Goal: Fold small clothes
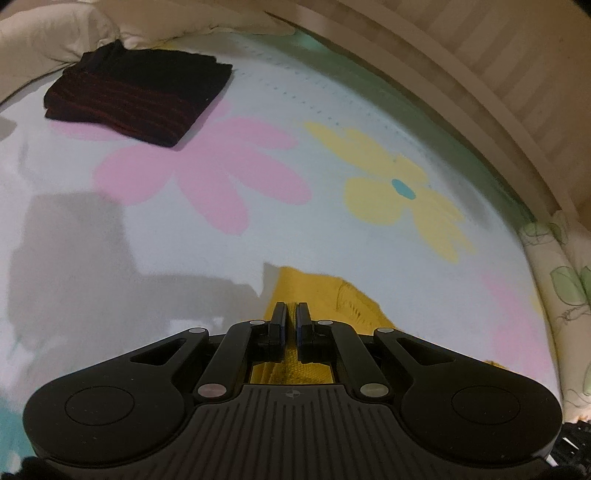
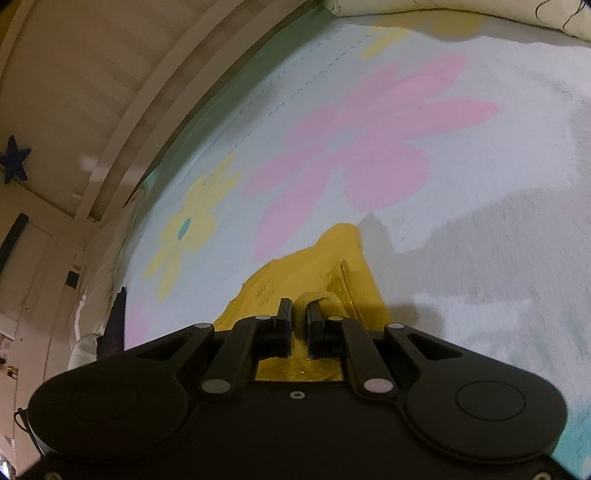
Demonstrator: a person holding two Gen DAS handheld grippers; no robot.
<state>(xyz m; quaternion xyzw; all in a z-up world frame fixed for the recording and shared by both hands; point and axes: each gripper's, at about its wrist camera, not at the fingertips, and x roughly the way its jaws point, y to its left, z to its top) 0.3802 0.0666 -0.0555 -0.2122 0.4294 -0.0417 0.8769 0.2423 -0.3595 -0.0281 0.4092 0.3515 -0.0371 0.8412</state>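
A yellow garment (image 1: pixel 332 299) lies on the flowered blanket (image 1: pixel 258 122) just ahead of my left gripper (image 1: pixel 291 308). The left jaws are shut on its edge, with yellow cloth showing between and under them. In the right wrist view the same yellow garment (image 2: pixel 295 273) rises in a peak in front of my right gripper (image 2: pixel 299 308). The right jaws are shut on a fold of it. A folded dark garment with red stripes (image 1: pixel 136 96) lies at the far left of the blanket.
The blanket (image 2: pixel 406 155) is pale with pink and yellow flowers. A cream pillow (image 1: pixel 55 29) lies behind the dark garment. A wooden bed frame (image 1: pixel 480 92) runs along the far right edge, and it also shows at the left in the right wrist view (image 2: pixel 122 122).
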